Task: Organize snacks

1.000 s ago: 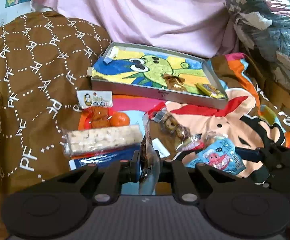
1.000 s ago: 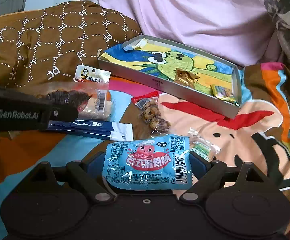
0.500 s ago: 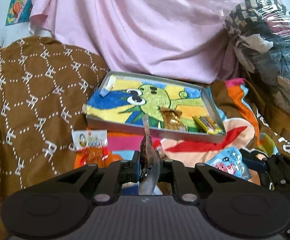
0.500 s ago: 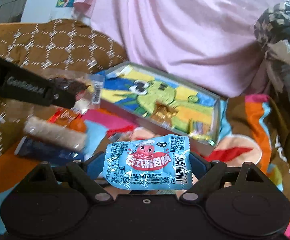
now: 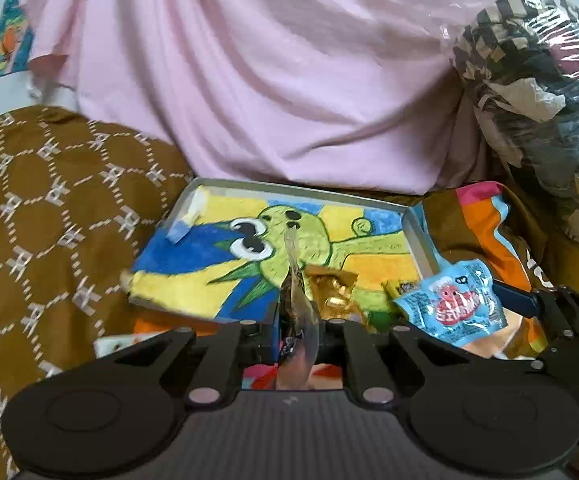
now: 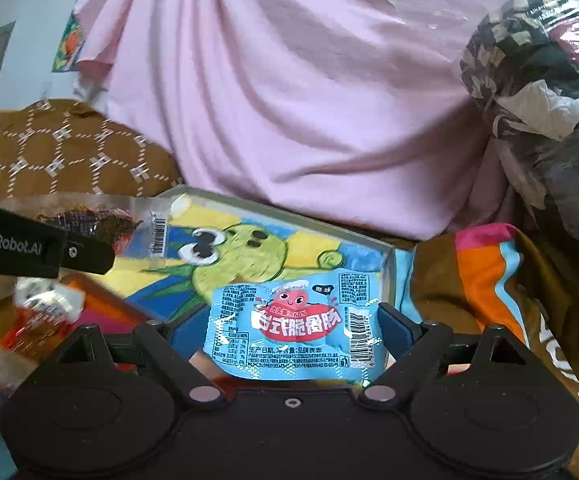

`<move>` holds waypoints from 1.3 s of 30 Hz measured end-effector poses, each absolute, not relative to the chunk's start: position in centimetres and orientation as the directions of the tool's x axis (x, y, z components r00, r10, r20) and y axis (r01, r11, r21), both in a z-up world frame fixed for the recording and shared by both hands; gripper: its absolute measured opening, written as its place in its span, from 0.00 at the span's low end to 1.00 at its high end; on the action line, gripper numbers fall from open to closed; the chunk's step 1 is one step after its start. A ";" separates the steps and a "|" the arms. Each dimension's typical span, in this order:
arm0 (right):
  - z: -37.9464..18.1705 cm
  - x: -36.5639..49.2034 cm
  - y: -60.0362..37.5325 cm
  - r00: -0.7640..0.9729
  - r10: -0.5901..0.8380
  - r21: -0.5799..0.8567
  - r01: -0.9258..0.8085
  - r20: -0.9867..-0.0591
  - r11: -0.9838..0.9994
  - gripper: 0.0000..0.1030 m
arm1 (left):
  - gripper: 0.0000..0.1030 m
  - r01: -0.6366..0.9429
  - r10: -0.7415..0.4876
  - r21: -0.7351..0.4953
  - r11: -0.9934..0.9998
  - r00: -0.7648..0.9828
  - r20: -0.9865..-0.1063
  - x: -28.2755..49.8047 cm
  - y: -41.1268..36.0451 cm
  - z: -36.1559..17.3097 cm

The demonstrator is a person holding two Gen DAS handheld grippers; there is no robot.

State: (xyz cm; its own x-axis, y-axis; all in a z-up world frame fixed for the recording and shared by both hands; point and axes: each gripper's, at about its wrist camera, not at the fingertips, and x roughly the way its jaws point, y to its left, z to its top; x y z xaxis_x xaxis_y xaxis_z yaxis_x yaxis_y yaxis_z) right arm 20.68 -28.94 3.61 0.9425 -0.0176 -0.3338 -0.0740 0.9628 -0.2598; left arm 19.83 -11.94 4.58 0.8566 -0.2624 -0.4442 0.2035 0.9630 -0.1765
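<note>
Holding a clear snack packet edge-on, the left hand-held gripper has its jaws closed onto the film, low centre of the left wrist view. Dark contents show through the wrap; the top seal stands up thin and floppy. Judgement: very light, soft, slick plastic, so a pinch on the flat seal is the safe hold and a squeeze on the contents risks crushing them.

Right hand-held gripper: jaws closed in on both side edges of a blue sausage packet, which sits flat, print facing the camera, lower centre of the right wrist view. Judgement: light, pliable, glossy; held by its edges it could bow or slip out, so release low.

Both packets hang in the air near the front edge of the tray, a shallow grey box lined with a green cartoon drawing, mid-frame. Already inside it: a gold wrapper and a yellow-black wrapper, lower right of the lining. Left half of the lining is bare.

More snacks, blurred, lie at lower left of the right wrist view.

Surface: a bed, not a desk; a cartoon blanket and a brown patterned cloth. Soft and uneven, so the tray may tip.

Far: pink sheet, plastic-wrapped bundle upper right.
</note>
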 end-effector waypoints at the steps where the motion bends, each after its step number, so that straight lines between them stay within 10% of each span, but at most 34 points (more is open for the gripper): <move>1: 3.5 21.3 -29.1 0.944 -0.019 -0.253 -0.069 -0.329 0.965 0.86 | 0.12 0.206 -0.261 -0.168 0.964 0.858 -0.442 20.4 -12.3 4.6; 39: -2.1 31.0 -30.4 0.936 0.002 -0.134 -0.052 -0.353 0.990 0.87 | 0.12 0.154 -0.202 -0.134 0.979 0.840 -0.504 33.4 -16.2 -0.5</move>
State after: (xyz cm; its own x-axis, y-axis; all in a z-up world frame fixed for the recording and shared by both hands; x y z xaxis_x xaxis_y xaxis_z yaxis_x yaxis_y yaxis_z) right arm 31.02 -30.43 -2.15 0.9357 0.0018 -0.3528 -0.0524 0.9896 -0.1338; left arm 33.42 -16.19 -0.52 0.8398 -0.2017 -0.5041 0.1543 0.9788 -0.1345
